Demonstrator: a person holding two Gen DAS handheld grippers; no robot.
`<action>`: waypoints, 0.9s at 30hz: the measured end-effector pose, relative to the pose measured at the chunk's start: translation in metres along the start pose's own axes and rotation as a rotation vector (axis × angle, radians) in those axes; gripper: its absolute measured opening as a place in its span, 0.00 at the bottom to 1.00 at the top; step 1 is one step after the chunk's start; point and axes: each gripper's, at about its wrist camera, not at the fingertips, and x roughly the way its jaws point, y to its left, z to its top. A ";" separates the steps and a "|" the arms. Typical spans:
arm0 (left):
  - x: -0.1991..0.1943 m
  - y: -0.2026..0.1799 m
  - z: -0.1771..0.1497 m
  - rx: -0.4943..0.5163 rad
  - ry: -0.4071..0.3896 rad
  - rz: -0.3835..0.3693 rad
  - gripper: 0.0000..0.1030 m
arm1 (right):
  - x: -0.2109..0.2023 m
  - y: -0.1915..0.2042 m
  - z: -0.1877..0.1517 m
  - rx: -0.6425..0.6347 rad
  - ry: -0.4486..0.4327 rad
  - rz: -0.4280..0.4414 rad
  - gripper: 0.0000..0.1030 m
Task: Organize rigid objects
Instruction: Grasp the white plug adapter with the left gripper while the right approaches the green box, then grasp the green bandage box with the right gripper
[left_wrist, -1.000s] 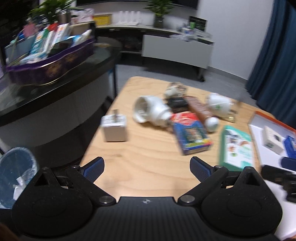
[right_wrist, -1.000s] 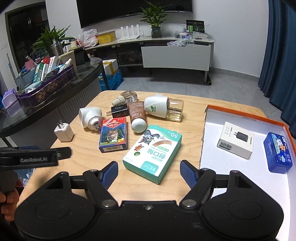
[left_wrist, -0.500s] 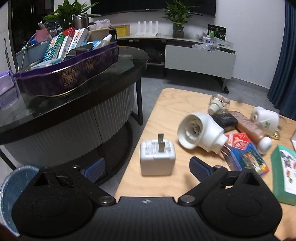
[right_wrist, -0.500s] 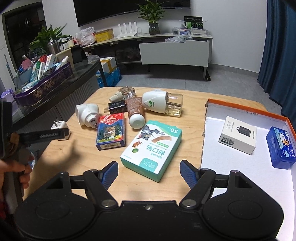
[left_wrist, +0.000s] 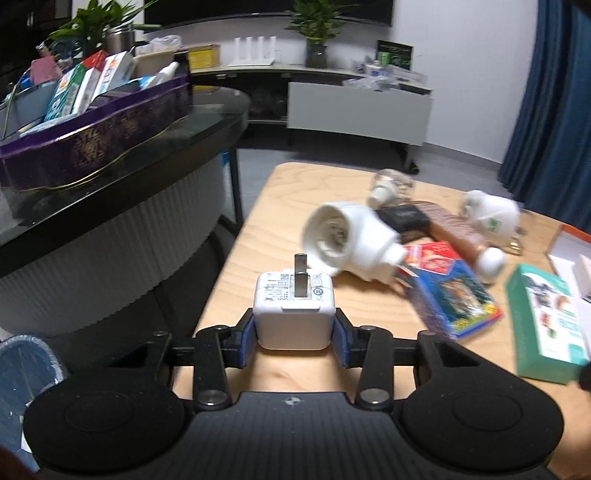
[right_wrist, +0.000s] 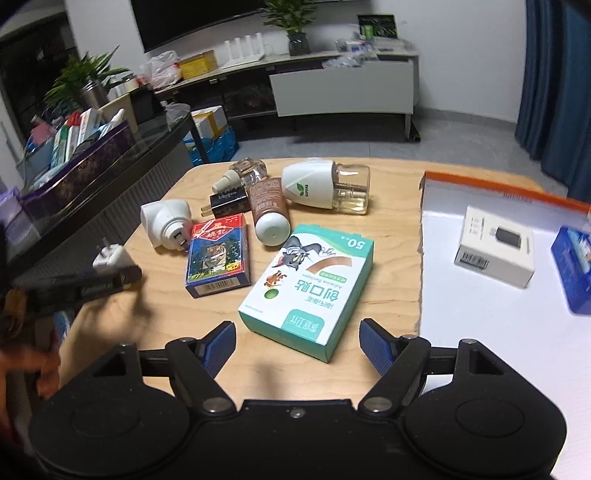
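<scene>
- The left gripper (left_wrist: 294, 328) has just been closing its jaws, and the blue pads now press both sides of the white charger (left_wrist: 294, 308), prongs up, near the left edge of the wooden table (left_wrist: 280, 206).
- The right gripper (right_wrist: 297, 341) hangs with jaws wide apart and nothing between them, just short of the teal bandage box (right_wrist: 308, 288).
- Whether the charger sits on the table or is lifted clear, I cannot tell.
- A white box (right_wrist: 495, 245) and a blue box (right_wrist: 572, 266) lie in the orange-rimmed tray (right_wrist: 480, 184).
</scene>
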 end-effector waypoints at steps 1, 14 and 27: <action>-0.002 -0.002 0.000 0.005 -0.003 -0.013 0.41 | 0.003 -0.001 0.002 0.029 0.002 -0.001 0.85; -0.023 -0.021 -0.012 0.008 -0.026 -0.072 0.41 | 0.072 0.010 0.037 0.182 0.092 -0.141 0.95; -0.053 -0.071 -0.005 0.021 -0.058 -0.217 0.40 | -0.037 -0.033 0.029 0.090 -0.130 -0.197 0.81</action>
